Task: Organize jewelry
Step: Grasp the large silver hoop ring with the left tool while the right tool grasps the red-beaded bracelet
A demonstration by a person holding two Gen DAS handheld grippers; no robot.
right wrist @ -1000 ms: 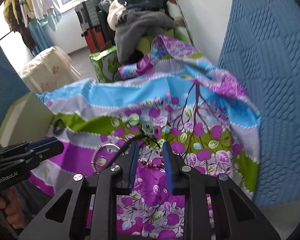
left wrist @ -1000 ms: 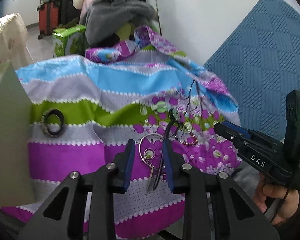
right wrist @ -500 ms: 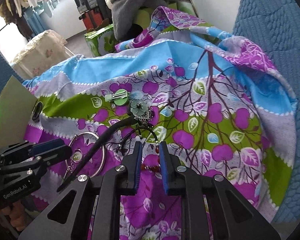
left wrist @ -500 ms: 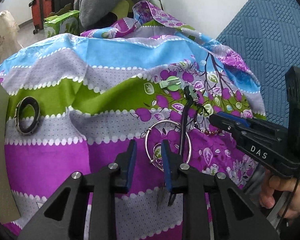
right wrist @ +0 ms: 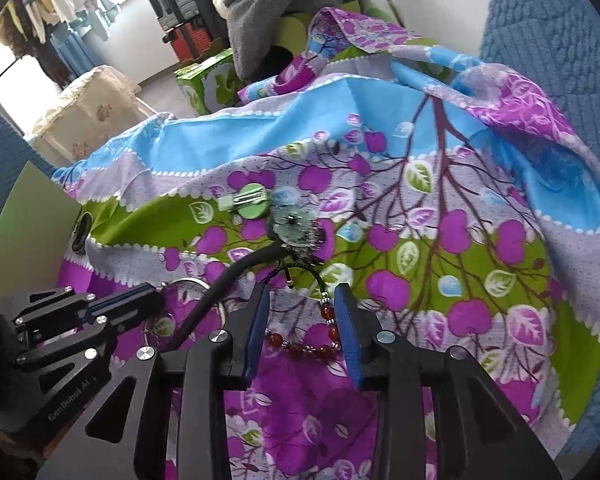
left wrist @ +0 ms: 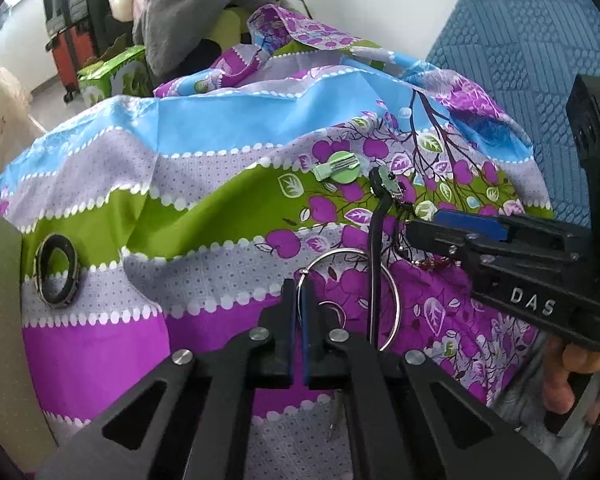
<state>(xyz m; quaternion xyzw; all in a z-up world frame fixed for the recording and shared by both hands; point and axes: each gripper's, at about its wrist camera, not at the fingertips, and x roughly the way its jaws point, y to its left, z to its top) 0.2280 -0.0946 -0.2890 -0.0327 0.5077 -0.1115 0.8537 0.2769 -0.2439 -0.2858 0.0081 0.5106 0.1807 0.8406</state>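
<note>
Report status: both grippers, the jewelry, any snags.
Left gripper shut on silver ring. Right gripper opening, red bead bracelet between jaws, unpinched. Black cord lies across ring, may snag.

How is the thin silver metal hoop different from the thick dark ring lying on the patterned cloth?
The thin silver metal hoop is large, bright and fine as wire; the thick dark ring is smaller, chunky and dull. The left gripper is shut on the hoop's near edge, while the dark ring lies untouched near the cloth's left side. A black cord crosses the hoop; nothing crosses the ring. Both rest on the colourful patterned cloth.
</note>
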